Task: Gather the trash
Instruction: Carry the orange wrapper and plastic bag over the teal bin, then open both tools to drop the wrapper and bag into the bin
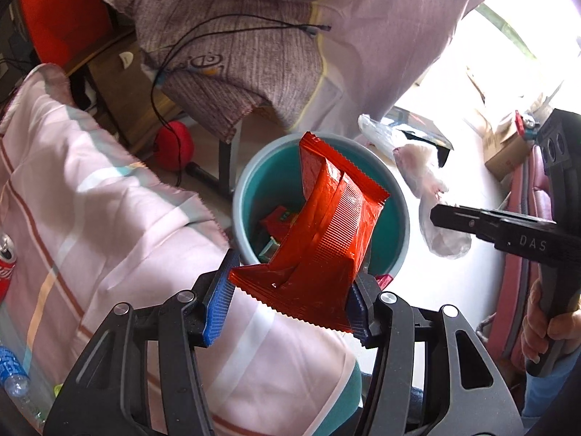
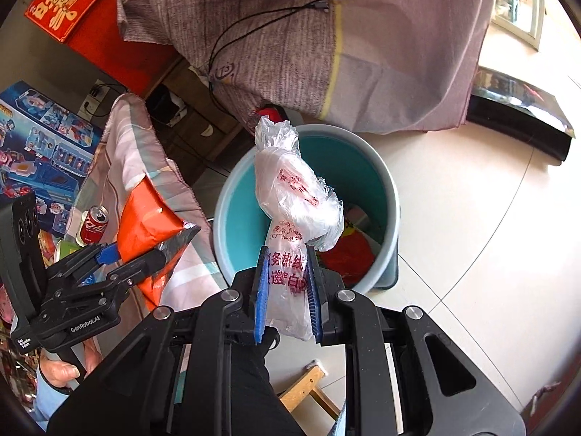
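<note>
Over the teal bin [image 1: 254, 189] both hands are loaded. The left gripper [image 1: 290, 303] has its blue pads clamped on the bottom edge of an orange-red wrapper [image 1: 326, 225], and the foil stands up from the jaws toward twelve o'clock, covering much of the bin's mouth in the left wrist view. Down inside, at about nine o'clock of the wrapper, some red and green scraps [image 1: 277, 219] already lie on the bottom. The right gripper [image 2: 287, 290] is squeezed tight on a crumpled clear plastic bag [image 2: 290, 189] with red print, its twisted top rising to twelve o'clock against the bin's rim. From the right wrist camera the left gripper sits at nine o'clock, just beside the bin, wrapper in its jaws, above a striped pink cloth [image 2: 127, 152]. A red soda can [image 2: 93, 225] stands further out at nine o'clock. A grey-purple cloth [image 2: 290, 36] hangs behind the bin at twelve o'clock.
</note>
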`<state>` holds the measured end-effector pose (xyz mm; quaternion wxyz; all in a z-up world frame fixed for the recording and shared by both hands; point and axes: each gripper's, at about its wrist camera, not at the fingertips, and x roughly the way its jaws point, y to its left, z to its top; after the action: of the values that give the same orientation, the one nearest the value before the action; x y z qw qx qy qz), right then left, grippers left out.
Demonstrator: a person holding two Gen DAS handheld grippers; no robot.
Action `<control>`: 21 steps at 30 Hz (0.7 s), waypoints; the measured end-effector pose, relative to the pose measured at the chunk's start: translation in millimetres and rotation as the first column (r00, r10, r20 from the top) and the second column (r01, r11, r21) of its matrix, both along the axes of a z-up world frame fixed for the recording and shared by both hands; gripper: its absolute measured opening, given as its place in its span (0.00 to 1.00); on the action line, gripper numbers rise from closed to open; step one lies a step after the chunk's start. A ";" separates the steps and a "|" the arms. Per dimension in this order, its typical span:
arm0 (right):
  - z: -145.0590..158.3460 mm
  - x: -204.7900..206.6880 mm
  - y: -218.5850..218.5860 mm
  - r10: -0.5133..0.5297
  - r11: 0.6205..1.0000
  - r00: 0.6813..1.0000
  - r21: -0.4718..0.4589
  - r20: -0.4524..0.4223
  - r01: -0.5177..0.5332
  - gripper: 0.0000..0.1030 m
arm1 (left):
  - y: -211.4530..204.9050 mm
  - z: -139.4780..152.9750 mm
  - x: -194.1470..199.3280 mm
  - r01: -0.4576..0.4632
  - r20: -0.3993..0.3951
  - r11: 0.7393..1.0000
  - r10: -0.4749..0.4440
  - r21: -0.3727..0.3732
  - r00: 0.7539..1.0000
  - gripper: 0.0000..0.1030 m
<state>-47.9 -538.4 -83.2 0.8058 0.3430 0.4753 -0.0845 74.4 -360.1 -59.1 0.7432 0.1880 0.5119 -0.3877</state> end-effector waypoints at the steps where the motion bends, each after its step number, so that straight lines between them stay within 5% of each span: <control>1: -2.2 -0.7 -2.0 -0.002 1.000 1.000 0.003 -0.007 0.002 0.18 | -6.4 -3.3 0.6 0.007 -0.006 1.000 -0.007 0.004 1.000 0.54; 8: -13.0 1.0 -13.4 -0.008 1.000 0.999 0.009 -0.046 0.008 0.18 | -34.1 -21.3 10.0 0.027 -0.036 1.000 -0.026 0.015 0.999 0.64; 14: -19.4 8.3 -18.0 -0.006 1.000 0.998 0.013 -0.067 0.007 0.18 | -43.1 -29.1 17.0 0.015 -0.055 1.000 -0.013 0.023 0.998 0.85; 21: -22.2 17.0 -16.1 0.007 1.000 0.997 0.012 -0.077 -0.007 0.18 | -37.0 -27.5 21.5 -0.002 -0.046 1.000 0.003 0.016 0.999 0.89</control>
<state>-31.0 -554.5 -105.4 0.7852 0.3424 0.5077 -0.0921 95.9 -397.0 -86.6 0.7301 0.1846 0.5322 -0.3868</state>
